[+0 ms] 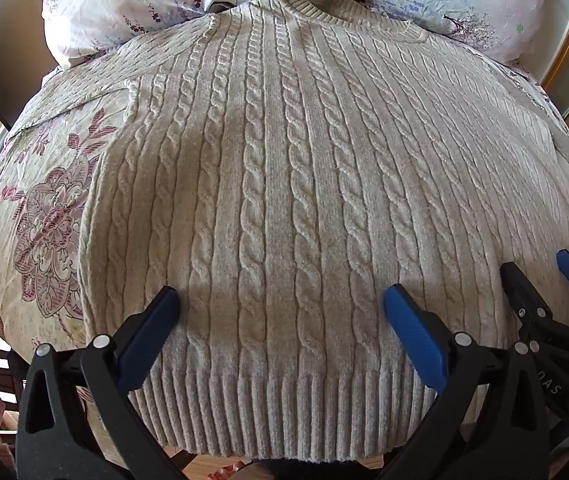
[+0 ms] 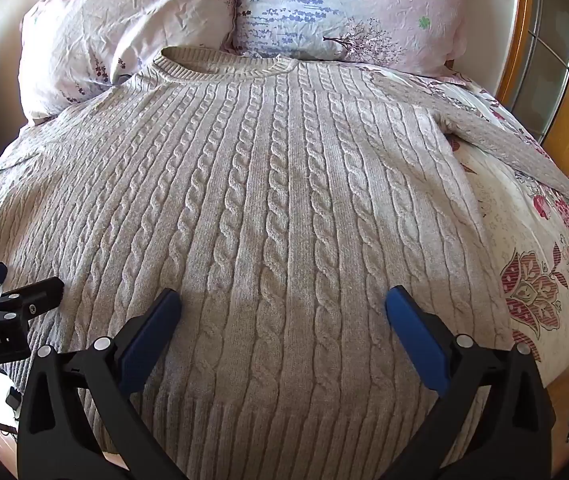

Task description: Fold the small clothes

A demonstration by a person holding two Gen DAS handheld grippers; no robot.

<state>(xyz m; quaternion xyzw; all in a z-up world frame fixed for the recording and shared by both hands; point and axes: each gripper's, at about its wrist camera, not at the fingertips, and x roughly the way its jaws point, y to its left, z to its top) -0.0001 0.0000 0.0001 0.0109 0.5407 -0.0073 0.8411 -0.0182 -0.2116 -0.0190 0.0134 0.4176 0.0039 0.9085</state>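
The left gripper (image 1: 280, 300), lettered "enRobot.AI" in the right wrist view, and the right gripper (image 2: 282, 300) both gape wide above the hem end of the cream cable-knit sweater (image 1: 284, 184), which lies flat on the floral bedspread (image 1: 40, 216), collar pointing to 12 o'clock toward the pillows (image 2: 324, 8)

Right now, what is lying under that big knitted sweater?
A floral bedspread shows around the cream sweater, whose collar lies against two pillows. Whatever lies directly beneath the knit is covered and cannot be seen.
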